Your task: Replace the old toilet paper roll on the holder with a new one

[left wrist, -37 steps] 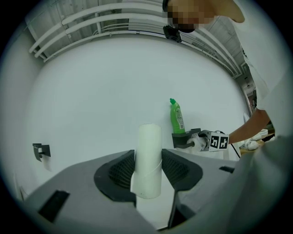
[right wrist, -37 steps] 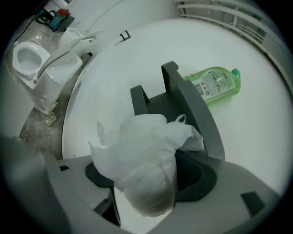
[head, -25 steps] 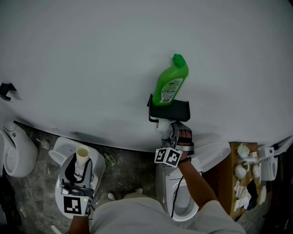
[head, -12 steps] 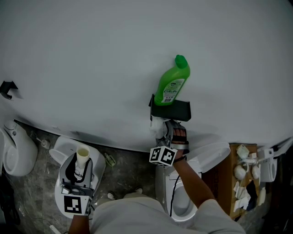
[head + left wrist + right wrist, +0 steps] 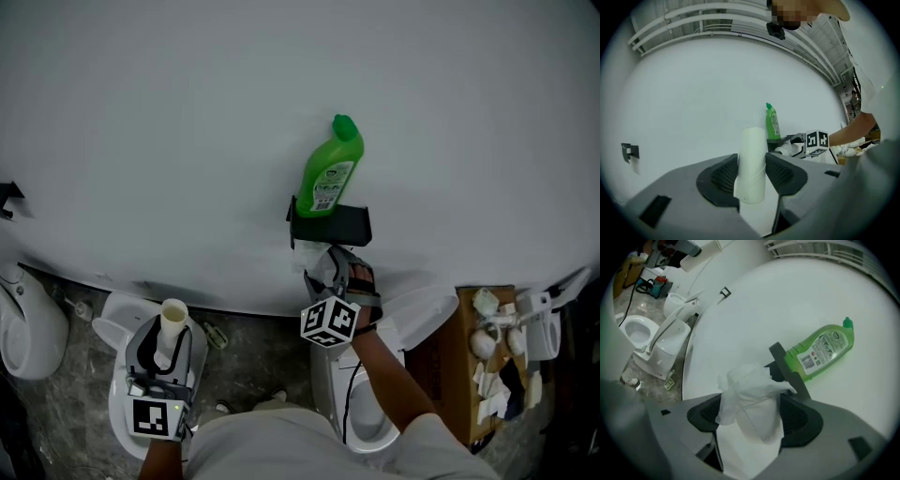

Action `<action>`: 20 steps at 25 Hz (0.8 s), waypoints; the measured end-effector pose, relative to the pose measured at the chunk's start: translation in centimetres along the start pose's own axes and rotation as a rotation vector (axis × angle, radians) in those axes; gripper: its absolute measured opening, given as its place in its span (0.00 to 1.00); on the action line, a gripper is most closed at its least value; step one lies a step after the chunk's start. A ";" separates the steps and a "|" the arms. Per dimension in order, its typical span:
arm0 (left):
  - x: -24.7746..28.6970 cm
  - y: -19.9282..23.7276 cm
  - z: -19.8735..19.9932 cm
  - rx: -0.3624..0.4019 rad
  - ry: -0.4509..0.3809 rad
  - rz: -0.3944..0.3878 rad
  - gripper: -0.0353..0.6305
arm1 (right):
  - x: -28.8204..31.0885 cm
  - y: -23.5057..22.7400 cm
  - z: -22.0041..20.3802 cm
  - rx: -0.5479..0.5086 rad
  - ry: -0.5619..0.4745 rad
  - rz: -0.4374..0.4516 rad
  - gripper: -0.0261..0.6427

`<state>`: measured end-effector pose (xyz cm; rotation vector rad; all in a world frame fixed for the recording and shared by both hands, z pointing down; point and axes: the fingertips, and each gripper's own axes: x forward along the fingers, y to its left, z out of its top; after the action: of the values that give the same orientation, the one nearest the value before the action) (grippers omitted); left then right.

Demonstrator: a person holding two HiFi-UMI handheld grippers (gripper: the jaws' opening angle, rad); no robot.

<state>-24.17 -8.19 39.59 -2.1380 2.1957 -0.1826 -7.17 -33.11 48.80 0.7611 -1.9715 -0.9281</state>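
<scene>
Far left: black wall bracket (image 5: 9,199) on the white wall, with a white toilet (image 5: 23,323) on the floor below it.

Left tongs (image 5: 167,339) are clamped on a bare cardboard tube (image 5: 172,316). It stands upright and its open top end faces the head camera. The left gripper view confirms it: left tongs (image 5: 752,161) are part-way closed, both pads pressed on the sides of the tube (image 5: 752,143). The tube sits over a second toilet (image 5: 114,323), well apart from the holder.

Middle: black holder (image 5: 333,225) on the wall, with a green cleaner bottle (image 5: 326,173) standing on its top, cap up.

Right tongs (image 5: 336,272) hold the white toilet paper roll (image 5: 323,265) just under the holder. In the right gripper view the right tongs (image 5: 752,404) are closed on the roll (image 5: 750,390), with loose crumpled paper bunched at its far end. The roll overlaps the lower edge of the holder (image 5: 787,369), and the bottle (image 5: 820,350) is beyond it. I can't tell whether the roll touches the holder or is seated on it.

Right: a third toilet (image 5: 361,417) with an open bowl is under the right arm. At the far right, a brown box (image 5: 466,361) holds white lumps and paper scraps (image 5: 487,342). I can't tell what they are.
</scene>
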 end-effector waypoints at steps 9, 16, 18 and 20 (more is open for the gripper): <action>2.6 -3.8 1.2 -0.027 -0.038 -0.114 0.33 | -5.4 -2.4 -1.7 0.095 -0.010 -0.037 0.55; 3.5 -4.6 1.7 0.013 -0.053 -0.170 0.33 | -8.4 -2.2 -4.6 0.172 0.018 -0.070 0.55; 3.7 -4.6 2.3 0.000 -0.067 -0.174 0.33 | -9.8 -2.1 -5.2 0.233 0.013 -0.085 0.54; 3.9 -4.8 2.7 0.011 -0.075 -0.182 0.33 | -11.5 -2.0 -5.9 0.302 0.007 -0.110 0.43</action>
<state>-19.16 -12.25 37.65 -2.2981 1.9554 -0.1216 3.87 -27.30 44.84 1.0490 -2.1070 -0.6947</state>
